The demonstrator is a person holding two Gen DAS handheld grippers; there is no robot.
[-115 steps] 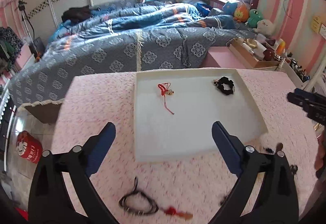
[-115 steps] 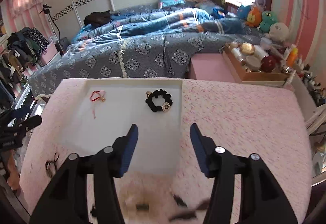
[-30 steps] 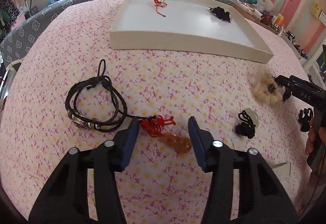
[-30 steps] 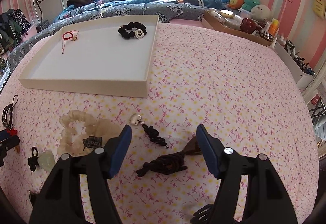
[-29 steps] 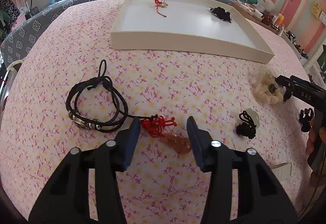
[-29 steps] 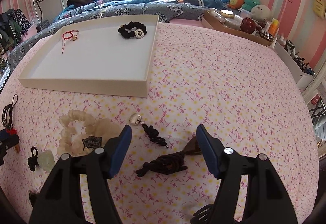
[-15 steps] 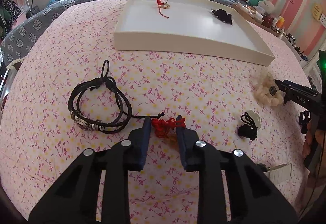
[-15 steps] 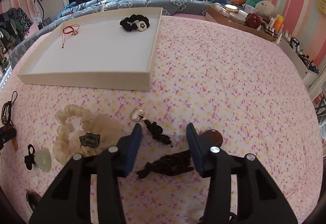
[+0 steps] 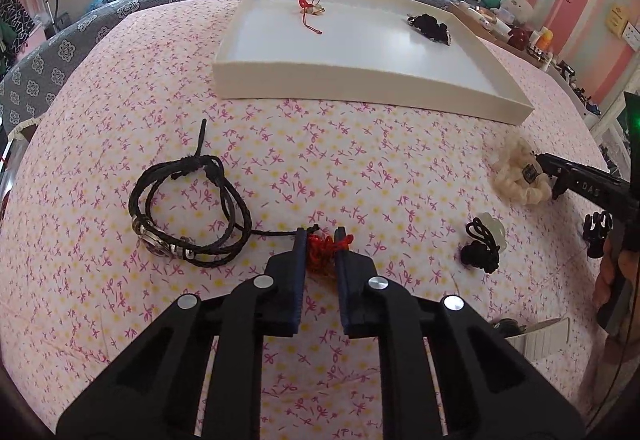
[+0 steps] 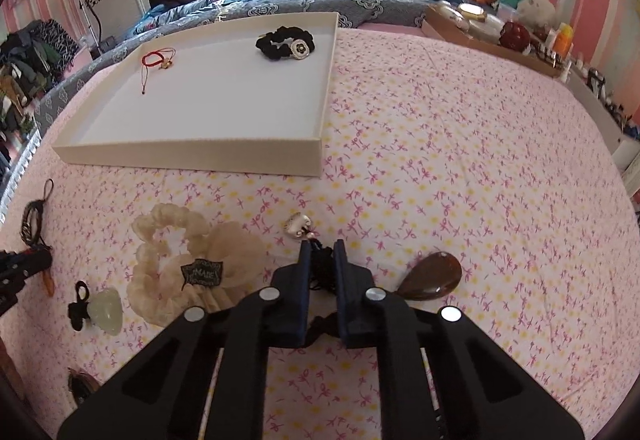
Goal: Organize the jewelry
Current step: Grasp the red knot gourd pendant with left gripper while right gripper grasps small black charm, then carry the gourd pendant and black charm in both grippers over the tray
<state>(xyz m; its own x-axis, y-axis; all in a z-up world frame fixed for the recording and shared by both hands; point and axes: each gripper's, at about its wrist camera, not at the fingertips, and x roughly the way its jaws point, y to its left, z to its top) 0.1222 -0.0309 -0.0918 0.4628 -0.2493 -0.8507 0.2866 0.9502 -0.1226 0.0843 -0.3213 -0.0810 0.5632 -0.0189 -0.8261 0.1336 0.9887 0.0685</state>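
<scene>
Pinching a red knotted cord (image 9: 325, 251), the left gripper (image 9: 322, 240) has just been closing, its jaws nearly together on the knot at 6 o'clock of the pink floral cloth (image 9: 360, 168). A black leather bracelet (image 9: 188, 212) lies toward 9 o'clock of it. The right gripper (image 10: 322, 254) has likewise just been closing and clamps a black cord (image 10: 320, 264) just below a small silver charm (image 10: 297, 226). At 12 o'clock sits the white tray (image 10: 192, 156), holding a red string bracelet (image 10: 154, 62) and a black scrunchie (image 10: 285, 42).
</scene>
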